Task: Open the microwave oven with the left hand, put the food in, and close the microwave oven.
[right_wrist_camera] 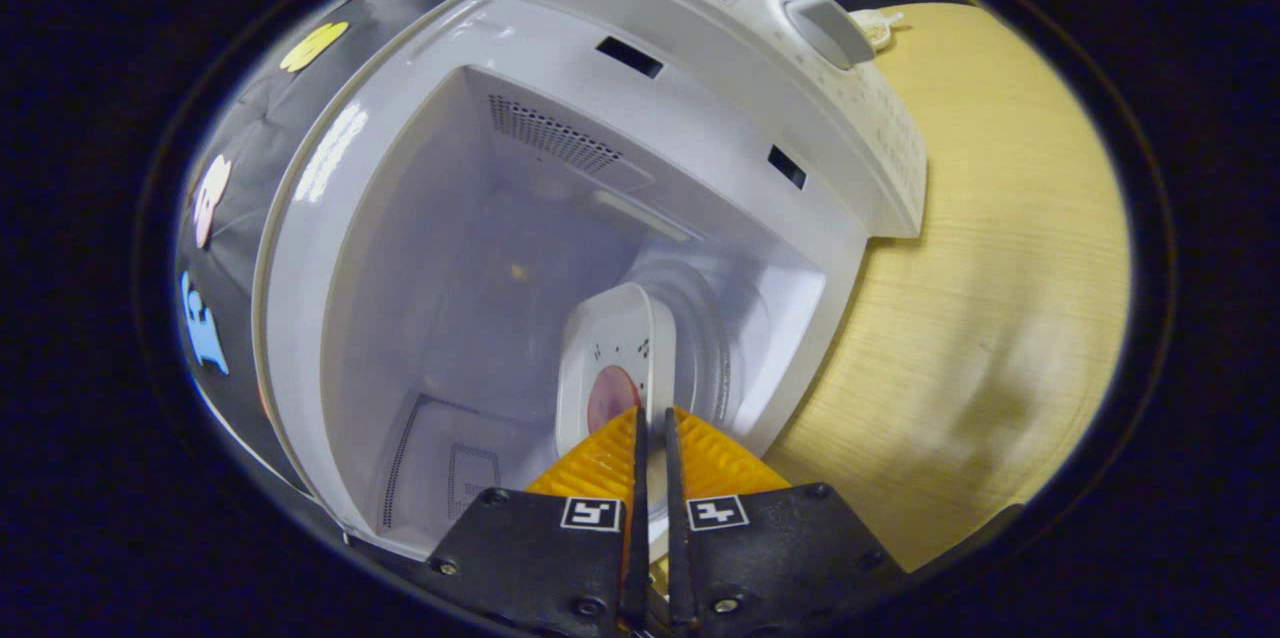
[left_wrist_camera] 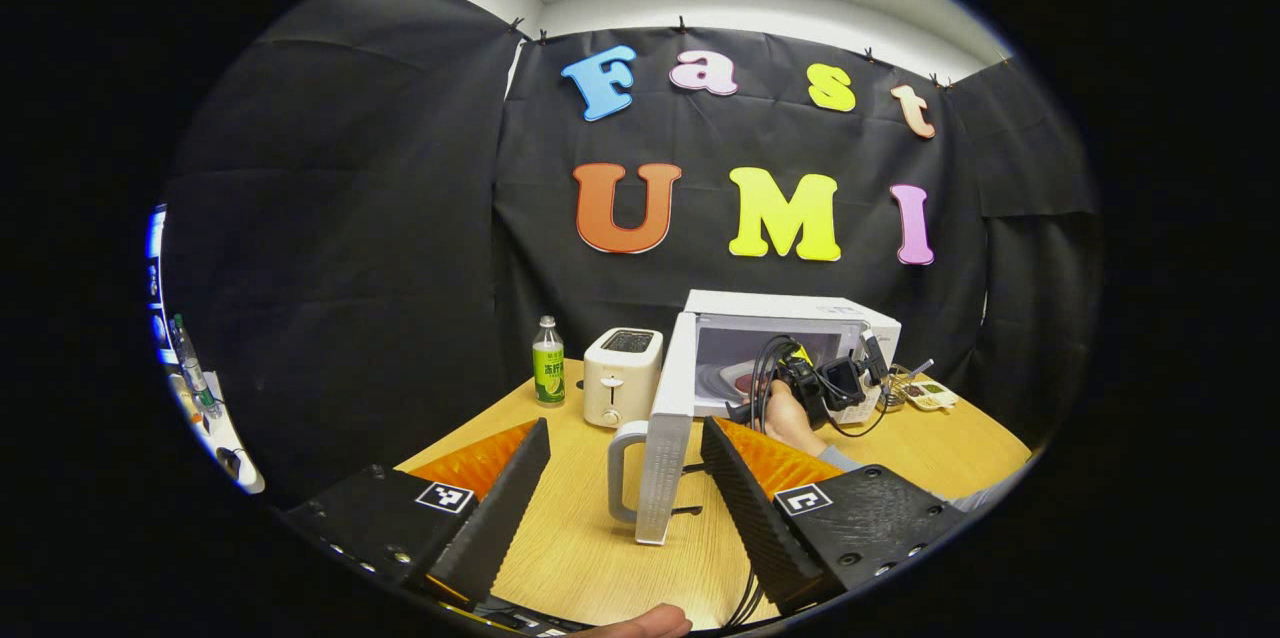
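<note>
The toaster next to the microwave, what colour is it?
Cream-white boxy toaster, with a dark slot on top; the left gripper view shows it best.

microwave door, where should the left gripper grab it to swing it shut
Take the handle, the pale upright loop on the free edge of the open microwave door. It stands clear of the panel, so the fingers fit around it. Come straight in from the front: the left gripper is open with the handle already between its fingers.

I can't make out the small tray (left_wrist_camera: 930, 394) at far right, plate's near rim (right_wrist_camera: 612, 388) hidden behind my fingers, table (right_wrist_camera: 990, 388) blurred at right
</note>
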`<action>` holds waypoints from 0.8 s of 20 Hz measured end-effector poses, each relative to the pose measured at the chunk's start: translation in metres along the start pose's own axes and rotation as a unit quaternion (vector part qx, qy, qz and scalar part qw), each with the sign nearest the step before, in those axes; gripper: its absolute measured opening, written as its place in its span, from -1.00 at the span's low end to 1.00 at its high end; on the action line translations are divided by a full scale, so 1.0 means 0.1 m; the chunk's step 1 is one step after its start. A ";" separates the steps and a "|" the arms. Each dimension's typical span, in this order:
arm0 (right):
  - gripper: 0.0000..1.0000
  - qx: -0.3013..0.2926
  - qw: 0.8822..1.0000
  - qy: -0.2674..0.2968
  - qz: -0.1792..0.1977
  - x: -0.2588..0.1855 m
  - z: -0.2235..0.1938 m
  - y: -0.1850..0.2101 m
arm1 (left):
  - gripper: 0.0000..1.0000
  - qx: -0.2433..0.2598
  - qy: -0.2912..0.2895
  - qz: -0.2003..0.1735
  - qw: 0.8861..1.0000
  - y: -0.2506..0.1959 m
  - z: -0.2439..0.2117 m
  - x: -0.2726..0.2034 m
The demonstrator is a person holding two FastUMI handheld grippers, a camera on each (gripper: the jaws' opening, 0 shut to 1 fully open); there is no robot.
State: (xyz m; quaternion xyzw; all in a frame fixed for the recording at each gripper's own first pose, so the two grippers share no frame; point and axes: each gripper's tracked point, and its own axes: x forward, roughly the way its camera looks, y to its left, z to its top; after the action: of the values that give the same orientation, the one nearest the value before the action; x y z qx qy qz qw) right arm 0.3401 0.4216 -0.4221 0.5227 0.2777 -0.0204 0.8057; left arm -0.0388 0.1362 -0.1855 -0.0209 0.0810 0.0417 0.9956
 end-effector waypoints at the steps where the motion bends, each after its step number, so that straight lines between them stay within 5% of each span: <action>1: -0.75 -0.021 1.000 -0.005 0.002 0.00 0.02 0.02 | 0.87 0.001 -0.001 0.001 1.000 0.01 0.00 0.00; 2: -0.98 -0.046 0.999 -0.011 0.006 -0.02 0.04 0.04 | 0.87 0.002 -0.001 0.003 1.000 0.02 -0.01 0.01; 5: -0.46 -0.139 0.990 -0.017 0.032 -0.08 0.08 0.15 | 0.87 -0.001 -0.003 0.011 1.000 0.07 -0.01 0.01; 8: -0.26 -0.221 0.973 -0.027 0.054 -0.25 0.13 0.22 | 0.87 -0.008 -0.009 0.018 1.000 0.14 0.00 -0.01; 9: -0.12 -0.244 0.967 -0.027 0.065 -0.34 0.15 0.25 | 0.87 -0.012 -0.011 0.019 1.000 0.16 0.01 -0.01; 10: 0.42 -0.264 0.961 -0.028 0.077 -0.44 0.19 0.30 | 0.87 -0.016 -0.015 0.017 1.000 0.18 0.02 -0.03; 12: 0.53 -0.302 0.949 -0.024 0.093 -0.65 0.25 0.31 | 0.87 -0.021 -0.023 0.022 0.999 0.27 0.04 -0.06; 13: 0.89 -0.317 0.943 -0.022 0.101 -0.76 0.27 0.30 | 0.87 -0.021 -0.025 0.027 0.999 0.32 0.05 -0.08; 14: 1.00 -0.330 0.937 -0.023 0.110 -0.90 0.33 0.31 | 0.87 -0.022 -0.026 0.031 0.999 0.38 0.05 -0.08; 15: 1.00 -0.343 0.931 -0.029 0.118 -1.04 0.41 0.32 | 0.87 -0.023 -0.026 0.033 0.999 0.43 0.05 -0.08; 16: 0.79 -0.359 0.924 -0.032 0.128 -1.18 0.48 0.34 | 0.87 -0.025 -0.026 0.034 0.999 0.47 0.03 -0.07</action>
State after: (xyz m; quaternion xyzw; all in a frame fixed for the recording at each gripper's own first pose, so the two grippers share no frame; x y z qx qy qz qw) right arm 0.2717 0.3656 -0.3242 0.2287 0.1711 0.1670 0.9437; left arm -0.0492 0.1828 -0.1827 -0.0417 0.0550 0.0780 0.9946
